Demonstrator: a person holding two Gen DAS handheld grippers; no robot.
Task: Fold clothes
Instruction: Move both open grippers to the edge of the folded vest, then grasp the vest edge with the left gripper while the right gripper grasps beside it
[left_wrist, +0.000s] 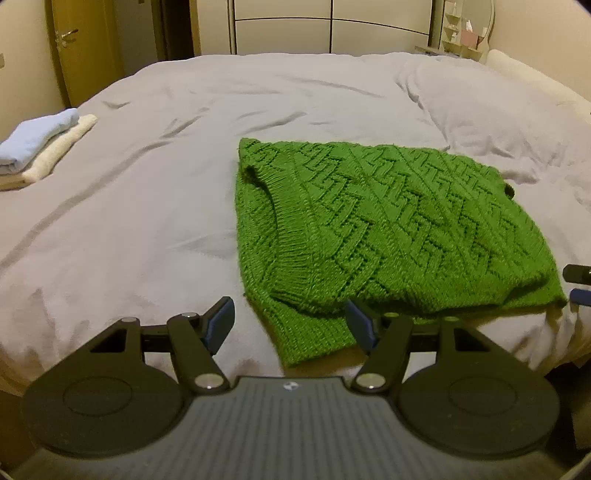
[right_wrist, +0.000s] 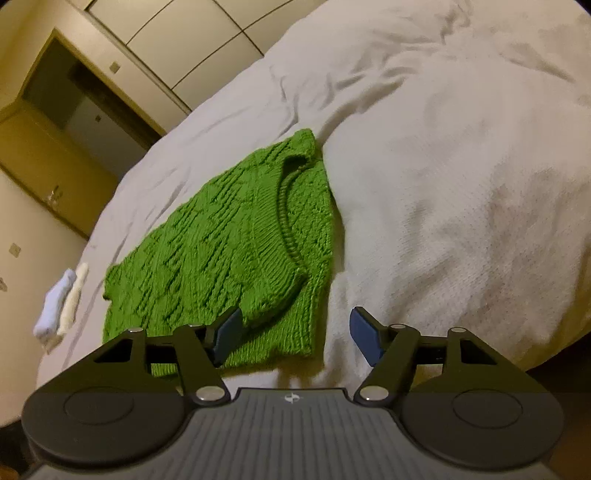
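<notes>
A green cable-knit sweater (left_wrist: 369, 221) lies folded on the grey bed sheet (left_wrist: 147, 206), its ribbed neckline facing left in the left wrist view. My left gripper (left_wrist: 291, 325) hovers open over the sweater's near corner, and the knit shows in the gap between its blue pads. In the right wrist view the sweater (right_wrist: 229, 251) runs away to the left. My right gripper (right_wrist: 295, 332) stands open over its near edge, left pad above the knit, right pad above bare sheet (right_wrist: 443, 184). The right gripper's tips (left_wrist: 578, 284) peek in at the left wrist view's right edge.
A stack of folded clothes, light blue on cream (left_wrist: 40, 144), sits at the bed's left edge. A pillow under the sheet (left_wrist: 498, 110) bulges at the far right. A wooden door (left_wrist: 81, 48) and wardrobe panels stand behind the bed.
</notes>
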